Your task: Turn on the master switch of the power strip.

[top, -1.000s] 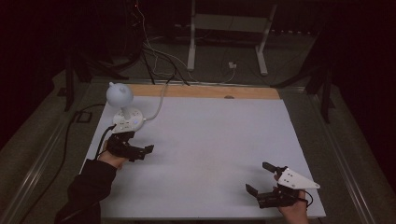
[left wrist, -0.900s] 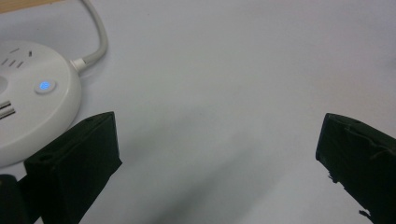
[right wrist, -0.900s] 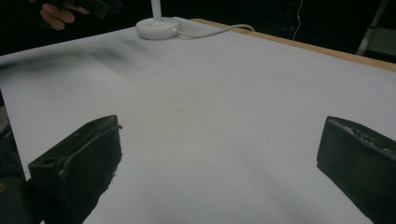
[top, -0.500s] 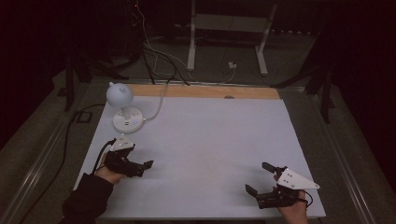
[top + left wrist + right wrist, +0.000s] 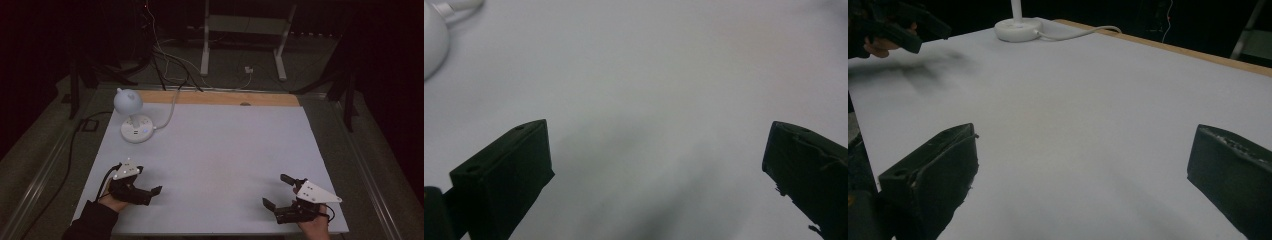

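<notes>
A white desk lamp (image 5: pixel 132 117) with a round base and a ball-shaped head stands at the far left of the white table (image 5: pixel 220 145). My left gripper (image 5: pixel 147 181) hovers near the front left, well short of the lamp, open with nothing between its jaws. In the left gripper view the left gripper (image 5: pixel 659 135) is spread wide over bare table, and the lamp base (image 5: pixel 431 40) peeks in at the top left. Near the front right edge, my right gripper (image 5: pixel 276 191) is open and holds nothing. In the right gripper view the right gripper (image 5: pixel 1083 140) faces the lamp base (image 5: pixel 1018 27).
The lamp's white cord (image 5: pixel 170 107) runs off the table's far edge along a wooden strip (image 5: pixel 220 98). Behind the table are a metal stand (image 5: pixel 240 45) and floor cables. The other hand with its gripper (image 5: pixel 888 30) appears far off in the right gripper view.
My left gripper has drawn back from beside the lamp toward the near edge of the table, still open. The right gripper has stayed in place.
</notes>
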